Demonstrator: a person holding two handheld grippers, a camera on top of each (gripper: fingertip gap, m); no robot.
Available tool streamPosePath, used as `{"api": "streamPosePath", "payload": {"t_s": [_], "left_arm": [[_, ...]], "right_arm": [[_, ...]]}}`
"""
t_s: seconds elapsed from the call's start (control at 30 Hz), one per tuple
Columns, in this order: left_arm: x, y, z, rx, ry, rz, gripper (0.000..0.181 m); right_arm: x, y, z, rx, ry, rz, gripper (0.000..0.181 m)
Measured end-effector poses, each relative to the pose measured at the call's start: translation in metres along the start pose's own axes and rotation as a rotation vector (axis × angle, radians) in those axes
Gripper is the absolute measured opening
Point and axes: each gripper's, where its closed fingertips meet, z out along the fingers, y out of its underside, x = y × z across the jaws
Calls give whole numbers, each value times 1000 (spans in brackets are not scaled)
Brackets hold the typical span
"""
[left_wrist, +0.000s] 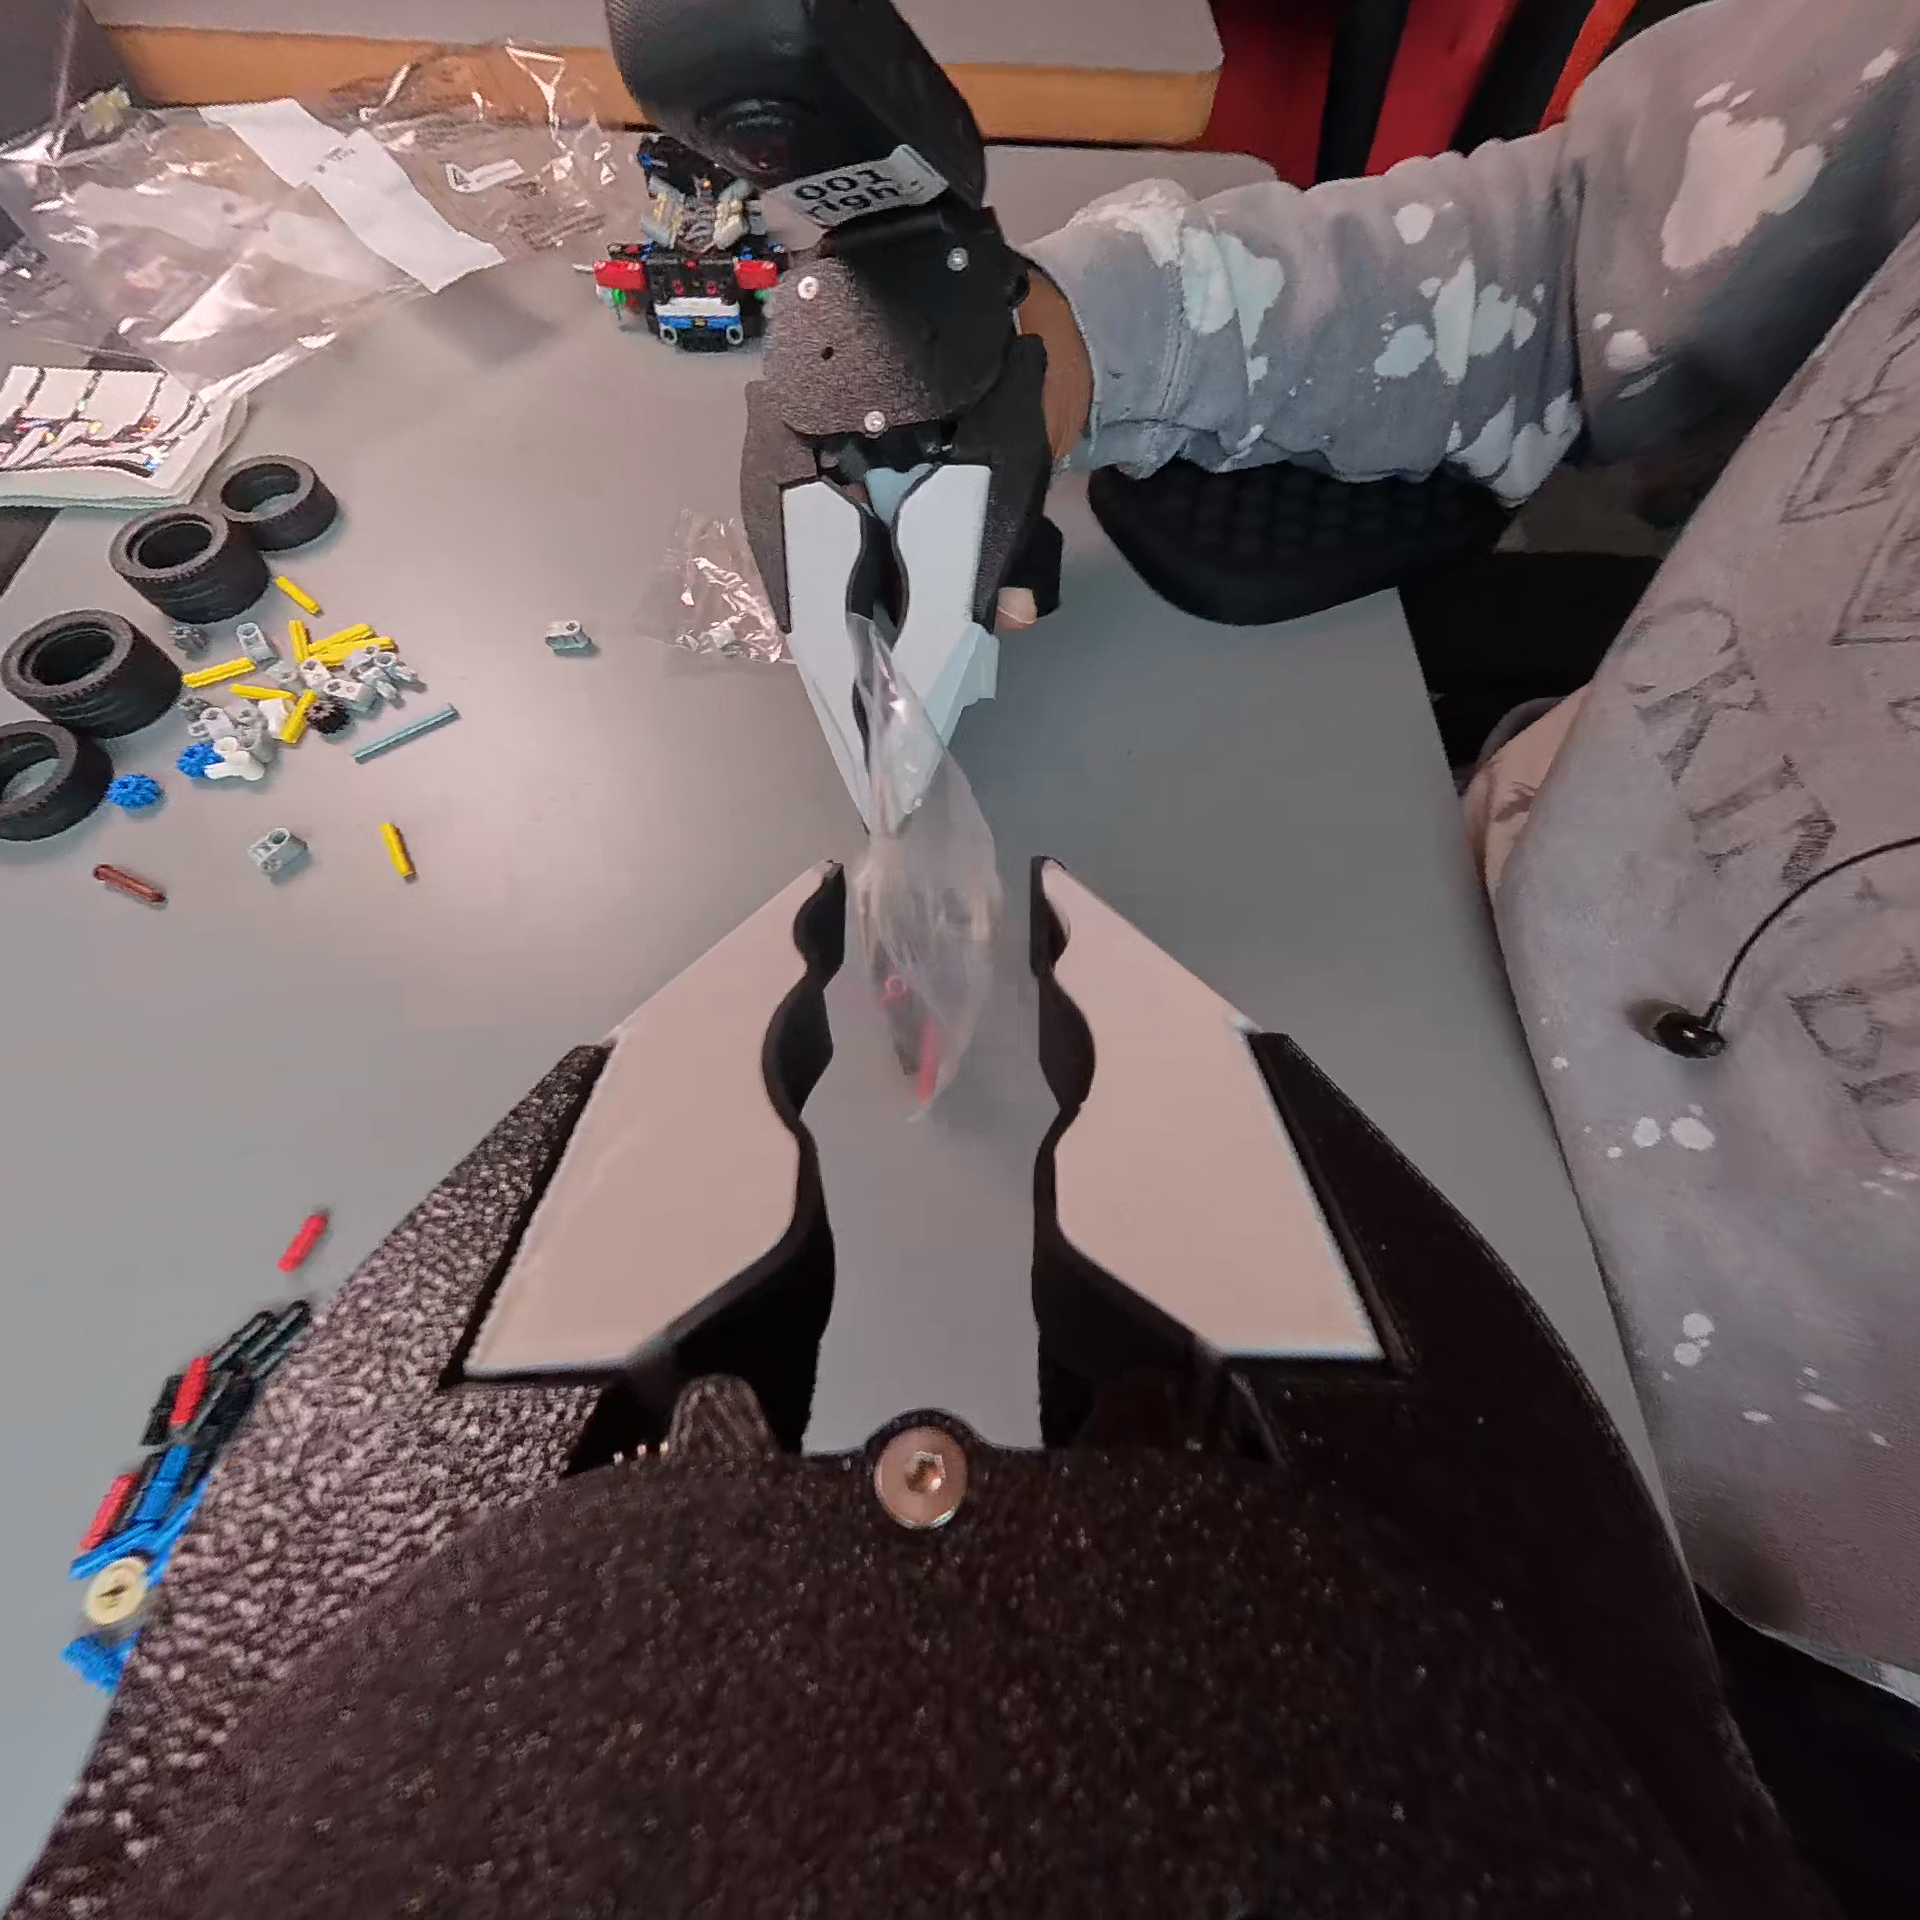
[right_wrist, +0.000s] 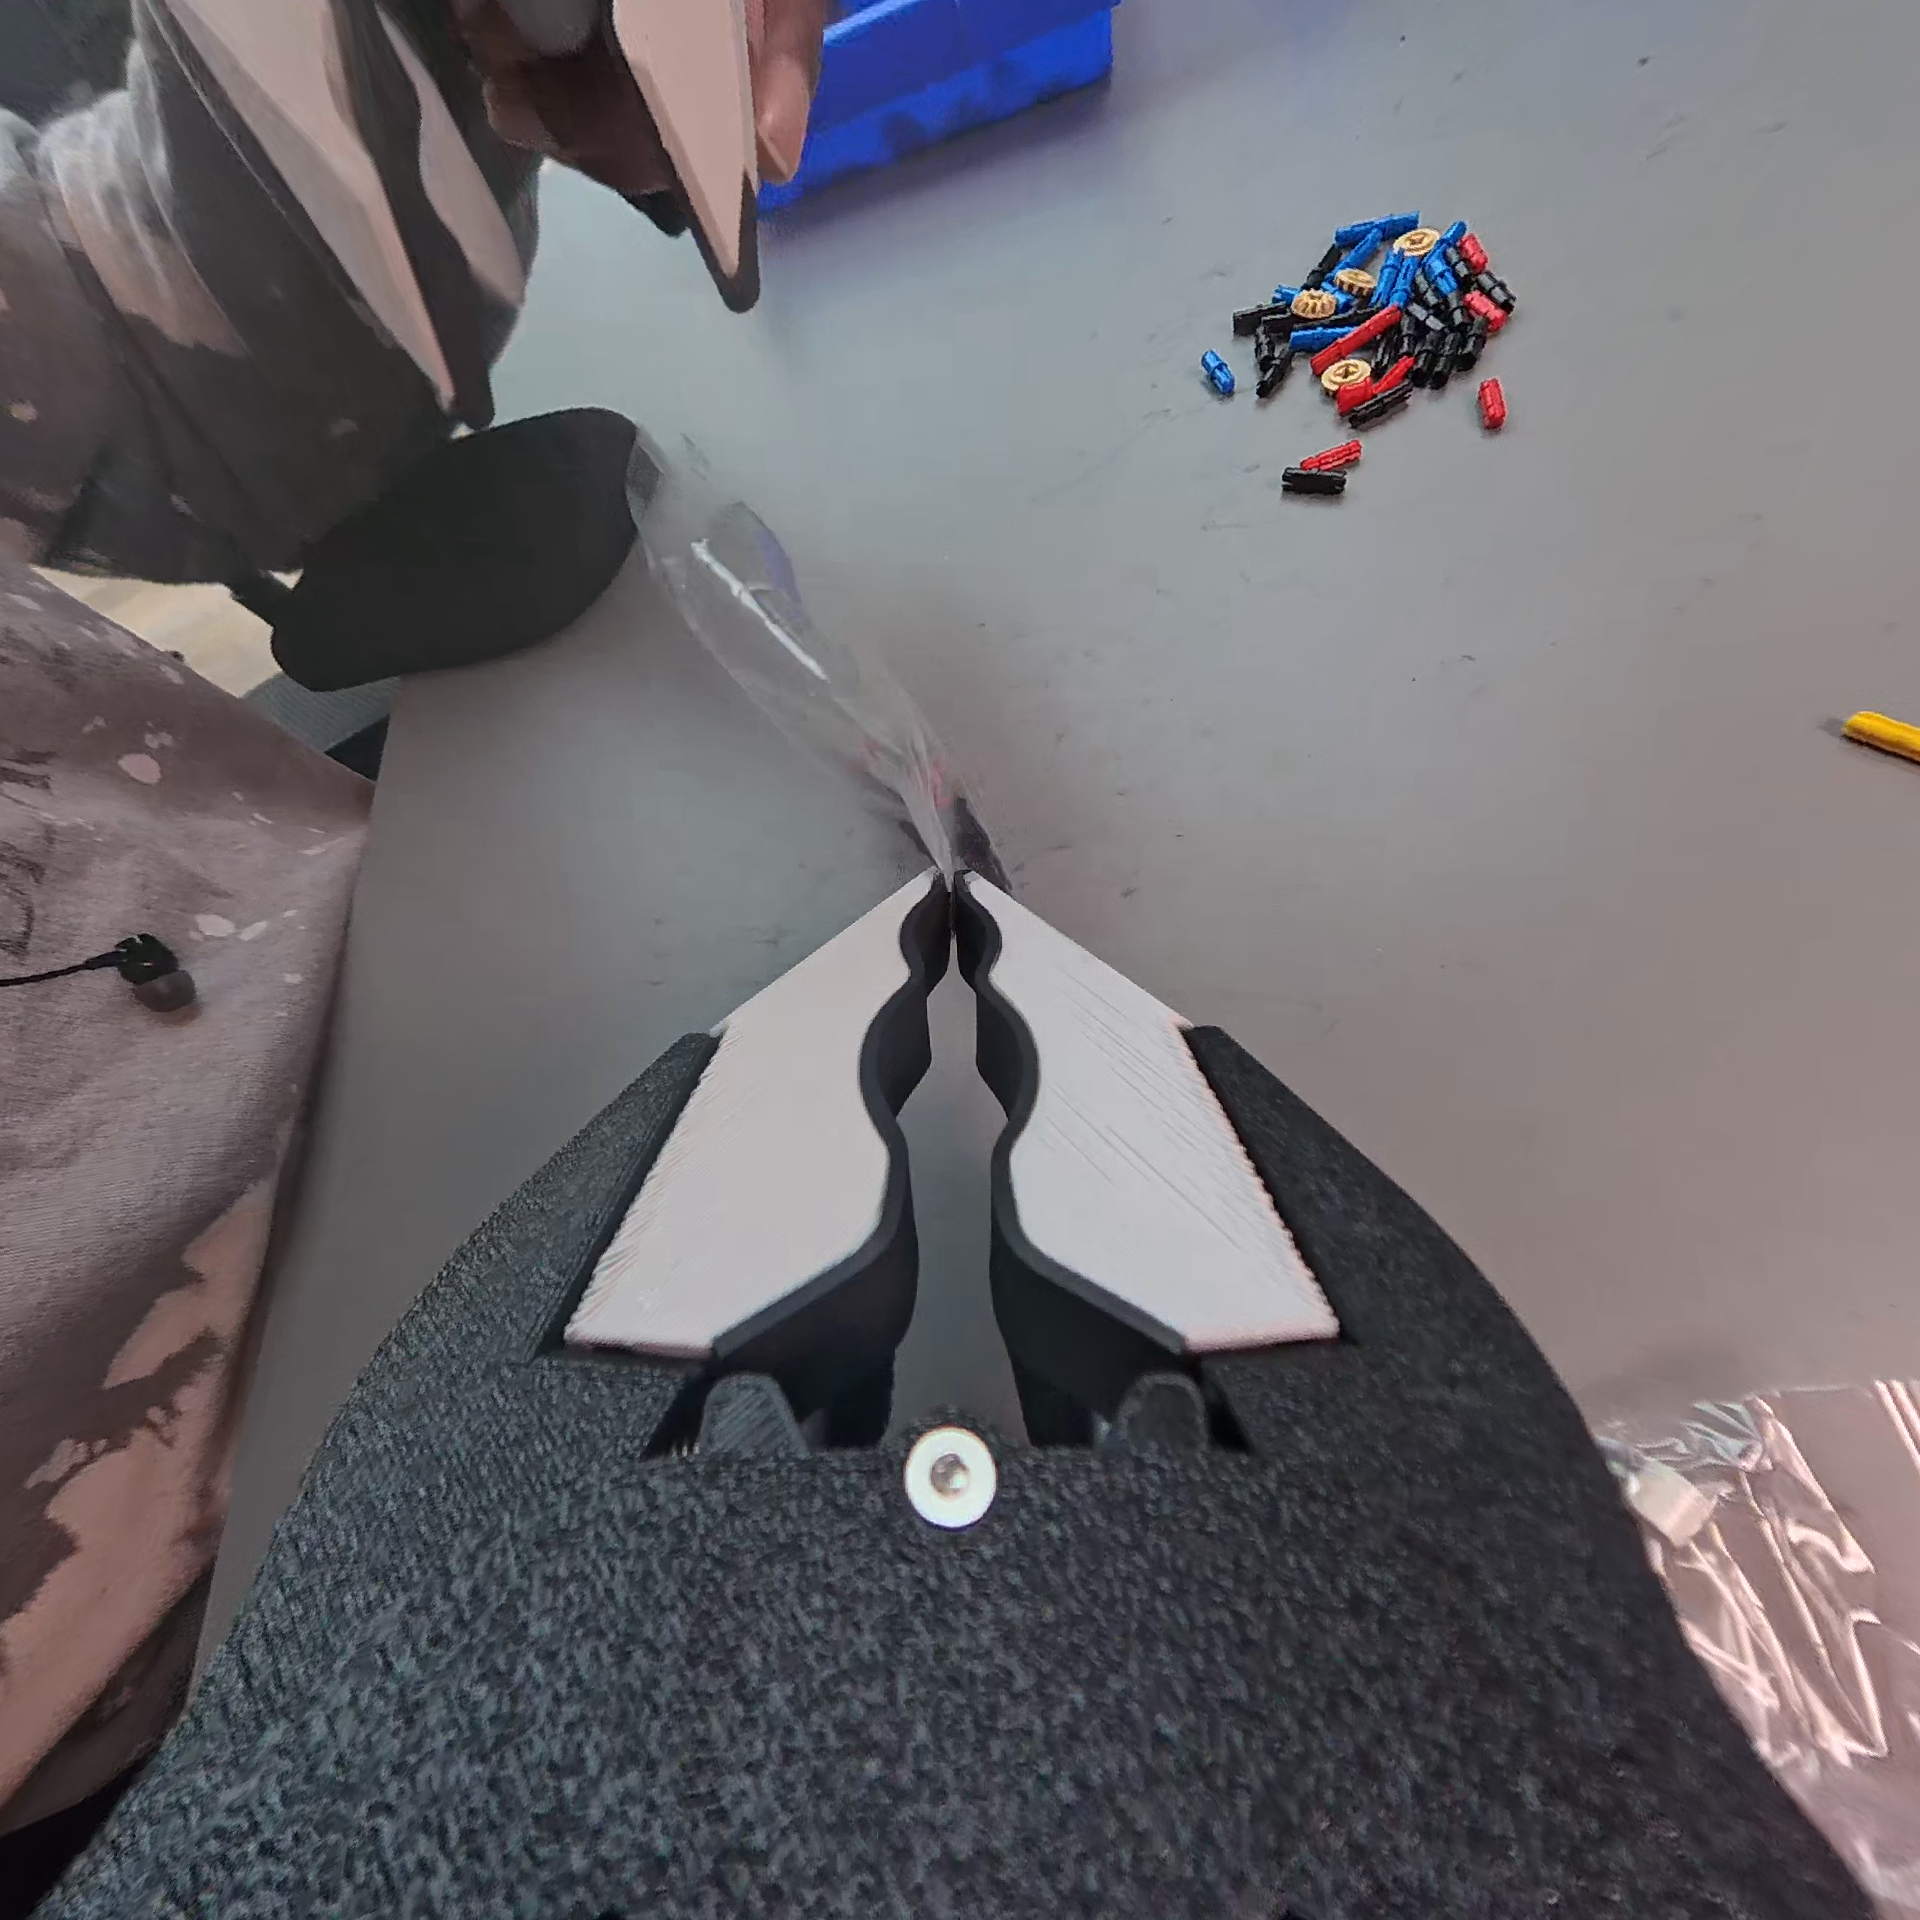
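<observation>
A small clear plastic bag (left_wrist: 928, 935) with red pieces inside hangs over the grey table (left_wrist: 582, 1039). My right gripper (right_wrist: 951, 881) is shut on one end of the bag (right_wrist: 769, 623); the rest stretches away up and left. In the left wrist view the right gripper (left_wrist: 883, 769) points down with the bag dangling from its tips. My left gripper (left_wrist: 935, 873) is open, with the bag hanging in the gap between its fingers, unpinched. In the right wrist view the left gripper (right_wrist: 603, 353) shows open at the top left.
Black tyres (left_wrist: 187, 561), loose yellow and grey parts (left_wrist: 301, 686), a part-built model (left_wrist: 696, 260), empty bags (left_wrist: 260, 208) and a booklet (left_wrist: 94, 426) lie at the left. A pile of blue, red and black pins (right_wrist: 1382, 312), a blue bin (right_wrist: 935, 83) and crumpled plastic (right_wrist: 1766, 1610) are nearby. The person's sleeve (left_wrist: 1351, 312) is at the right.
</observation>
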Motion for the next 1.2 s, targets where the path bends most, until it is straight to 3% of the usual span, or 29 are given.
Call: {"api": "streamPosePath", "payload": {"t_s": [0.03,0.17,0.33,0.37,0.53,0.7,0.97,1.1,1.2], "left_arm": [[5,5,0,13,19,-8,44],[5,41,18,-35,6,-45,54],[-8,58,27,-43,-33,-83,4],[-10,59,27,-40,-30,-87,2],[-19,59,26,18,-10,-148,1],[-28,58,30,50,3,-219,0],[-19,56,32,42,-95,-138,8],[-35,54,6,95,-156,-133,26],[-75,71,-27,89,-291,-204,28]], "right_arm": [[-1,-1,-1,5,-14,21,0],[-3,0,-1,6,-40,54,0],[-6,2,0,0,-43,-24,2],[-7,3,0,-3,-35,-64,3],[-9,0,-2,23,-6,-199,9],[-5,-10,-6,87,9,-181,1],[-6,-8,4,50,48,-194,0],[-1,-12,3,74,64,-171,0],[9,-12,-3,74,112,-173,0]]}}
